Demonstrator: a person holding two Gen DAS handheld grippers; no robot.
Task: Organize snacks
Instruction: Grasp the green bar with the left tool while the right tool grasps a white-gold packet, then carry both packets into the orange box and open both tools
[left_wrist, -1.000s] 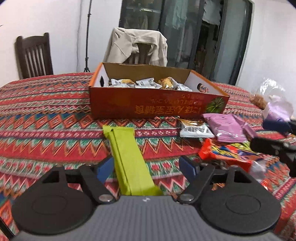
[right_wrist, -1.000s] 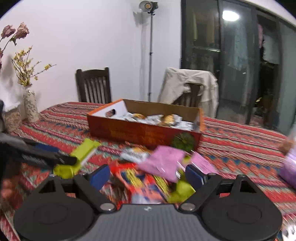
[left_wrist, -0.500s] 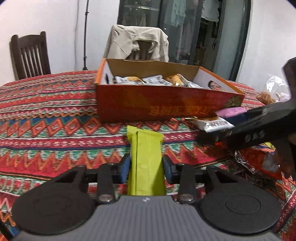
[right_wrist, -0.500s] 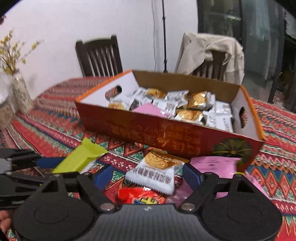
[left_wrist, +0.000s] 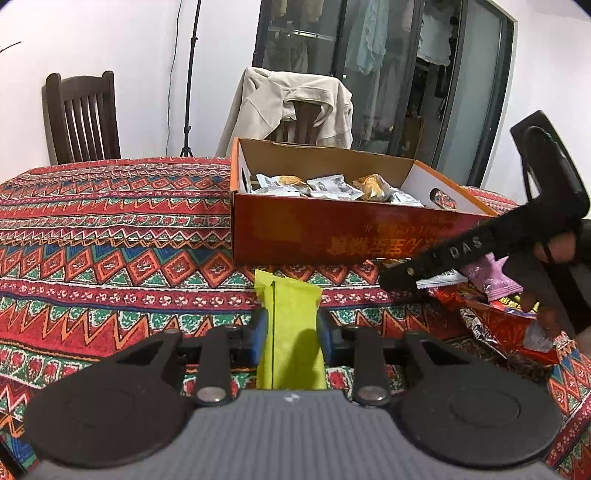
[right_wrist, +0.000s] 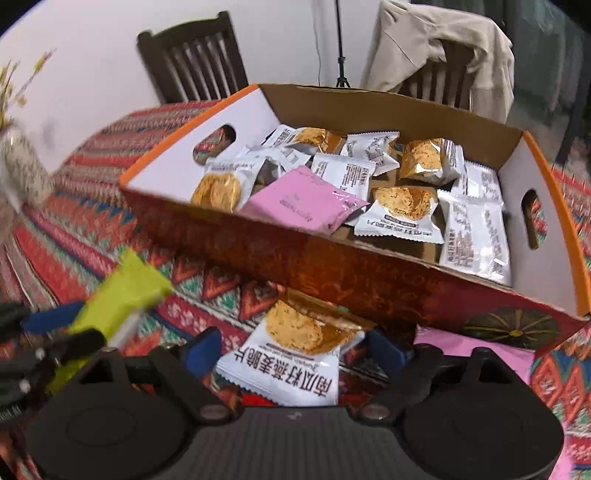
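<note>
We see a big orange box (left_wrist: 332, 236) on a table with a bright zigzag cloth (left_wrist: 110, 236). The box is full of small white snack packs (right_wrist: 402, 210), and one pink pack (right_wrist: 303, 199) lies on top of them near the front wall.

Our left gripper (left_wrist: 291, 334) has just been closing, and its blue pads (left_wrist: 258, 334) now pinch a long green snack bar (left_wrist: 290, 325). The bar sits right in front of the box, pointing at its front wall.

Our right gripper (right_wrist: 295, 350) has just been opening, and its fingers are spread wide. A white cookie pack (right_wrist: 291, 354) lies between them on the cloth, just in front of the box, but the fingers do not press it. More pink and red packs lie beside that pack, near the right front corner of the box.
</note>
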